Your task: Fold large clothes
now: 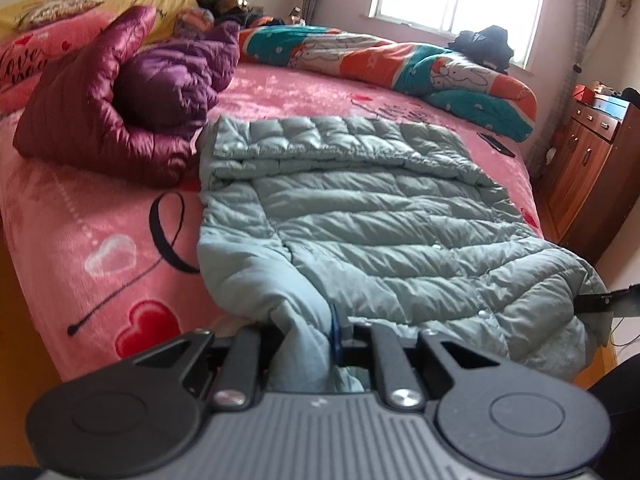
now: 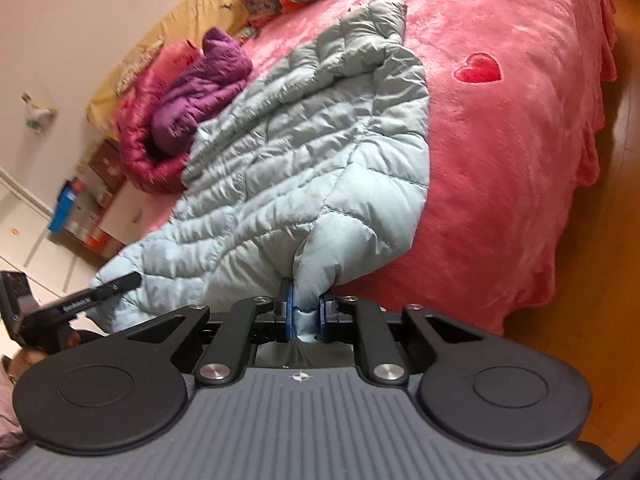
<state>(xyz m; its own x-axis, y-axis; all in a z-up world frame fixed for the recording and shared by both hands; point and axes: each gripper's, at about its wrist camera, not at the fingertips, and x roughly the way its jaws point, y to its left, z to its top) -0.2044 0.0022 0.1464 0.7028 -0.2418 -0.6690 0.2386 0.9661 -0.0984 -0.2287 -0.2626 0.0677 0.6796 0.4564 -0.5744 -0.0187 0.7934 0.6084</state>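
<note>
The grey coat (image 1: 360, 216) lies flat on the bed (image 1: 120, 248), its far end already doubled back, its near hem at the bed's edge. The left hand-held gripper (image 1: 320, 344) is clamped on the hem corner nearest the maroon jacket (image 1: 88, 120); the right hand-held gripper (image 2: 306, 312) pinches the opposite corner between blue pads (image 2: 286, 308). To fold cleanly, lift both corners evenly, keep the hem taut between them, and lay it squarely toward the coat's far end.
</note>
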